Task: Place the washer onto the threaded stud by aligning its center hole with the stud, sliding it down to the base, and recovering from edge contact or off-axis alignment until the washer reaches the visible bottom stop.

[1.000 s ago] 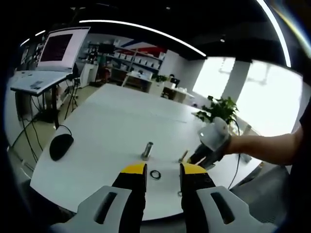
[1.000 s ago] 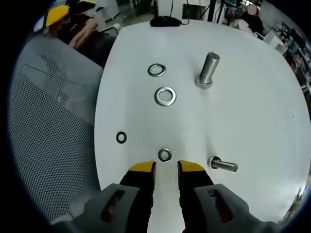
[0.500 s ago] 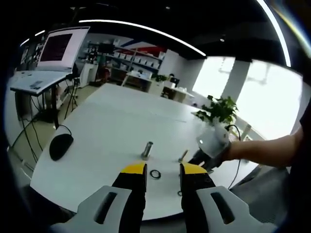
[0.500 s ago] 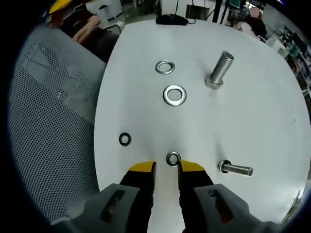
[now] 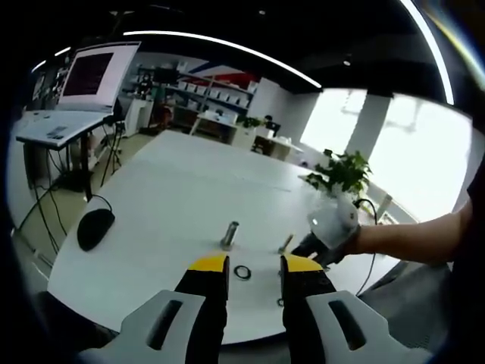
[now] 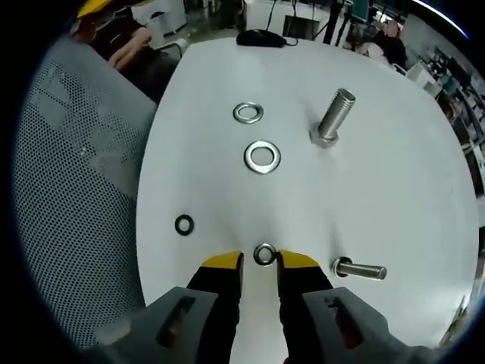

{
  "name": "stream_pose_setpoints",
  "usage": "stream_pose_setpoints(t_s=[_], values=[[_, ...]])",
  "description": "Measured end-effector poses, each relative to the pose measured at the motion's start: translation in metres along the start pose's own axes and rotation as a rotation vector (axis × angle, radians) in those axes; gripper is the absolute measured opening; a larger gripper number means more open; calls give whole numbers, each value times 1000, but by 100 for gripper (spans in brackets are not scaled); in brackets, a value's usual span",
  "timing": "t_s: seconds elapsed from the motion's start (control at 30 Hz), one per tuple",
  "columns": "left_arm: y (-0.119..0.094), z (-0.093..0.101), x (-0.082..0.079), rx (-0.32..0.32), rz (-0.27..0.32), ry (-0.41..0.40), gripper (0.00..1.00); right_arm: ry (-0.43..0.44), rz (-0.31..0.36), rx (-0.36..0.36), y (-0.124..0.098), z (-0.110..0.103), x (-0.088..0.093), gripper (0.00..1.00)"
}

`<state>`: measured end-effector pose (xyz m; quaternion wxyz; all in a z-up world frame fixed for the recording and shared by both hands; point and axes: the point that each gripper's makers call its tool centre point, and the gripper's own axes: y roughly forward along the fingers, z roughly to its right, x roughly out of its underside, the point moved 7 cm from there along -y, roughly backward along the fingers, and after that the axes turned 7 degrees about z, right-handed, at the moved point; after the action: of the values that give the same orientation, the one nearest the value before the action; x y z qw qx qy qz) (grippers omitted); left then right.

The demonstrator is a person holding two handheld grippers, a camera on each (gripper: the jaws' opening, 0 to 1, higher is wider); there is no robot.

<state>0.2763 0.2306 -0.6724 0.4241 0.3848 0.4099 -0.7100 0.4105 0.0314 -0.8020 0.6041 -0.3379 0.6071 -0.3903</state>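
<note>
Nothing is on the upright stud (image 6: 331, 116) yet; your right tongs (image 6: 259, 262) stand apart around a small washer (image 6: 264, 254), your left tongs (image 5: 254, 265) apart, empty.

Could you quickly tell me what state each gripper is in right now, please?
Left gripper: open, holding nothing, above the small black ring.
Right gripper: open, holding nothing, its jaws on either side of a small washer on the table.

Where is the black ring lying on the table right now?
In the right gripper view the black ring lies flat near the table's left edge, left of the small washer between the right gripper's tips.
</note>
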Motion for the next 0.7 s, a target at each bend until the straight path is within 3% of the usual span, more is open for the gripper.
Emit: stream_pose_setpoints(t_s=[0.27,0.7], values=[[0,0,0,-1,4,-1,25,60,29,0,0,3,3,19],[0,1,0,1,7,-1,25,47,41,2,1,1,2,15]])
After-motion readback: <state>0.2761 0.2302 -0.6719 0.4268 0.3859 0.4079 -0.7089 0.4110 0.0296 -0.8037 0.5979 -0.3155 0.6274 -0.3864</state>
